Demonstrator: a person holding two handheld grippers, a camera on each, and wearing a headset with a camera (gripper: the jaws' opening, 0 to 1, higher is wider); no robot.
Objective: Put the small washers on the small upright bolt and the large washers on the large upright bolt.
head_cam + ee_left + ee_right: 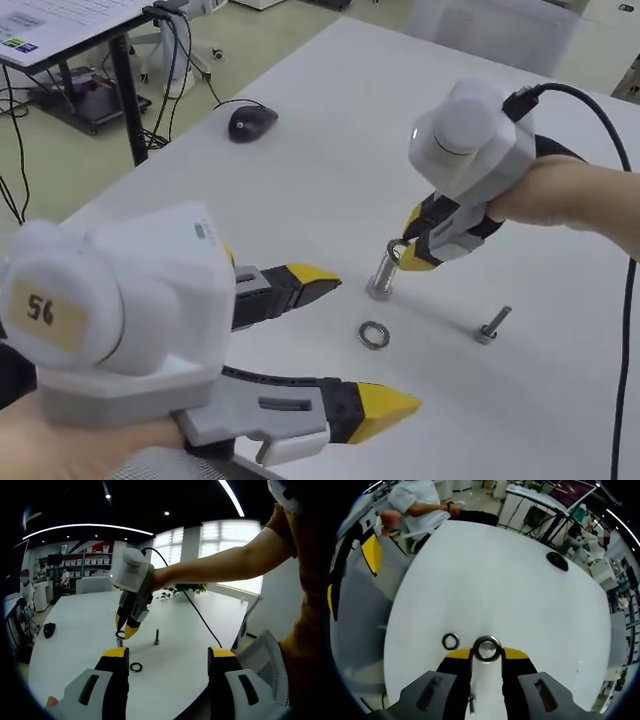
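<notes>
My right gripper (405, 254) is shut on a metal washer (397, 250) and holds it just over the top of the large upright bolt (380, 281). In the right gripper view the washer (486, 648) sits pinched between the yellow tips, hiding the bolt below. A second washer (374, 334) lies flat on the white table, in front of the large bolt. The small upright bolt (492, 325) stands to the right. My left gripper (355, 340) hovers open near the table's front edge, with nothing between its jaws. From the left gripper view, the right gripper (126, 628) hangs above the large bolt (120, 642).
A black computer mouse (250, 122) rests on the far left part of the white table (330, 180). A black cable (610, 130) trails from the right gripper. A desk with cables stands beyond the table's left edge.
</notes>
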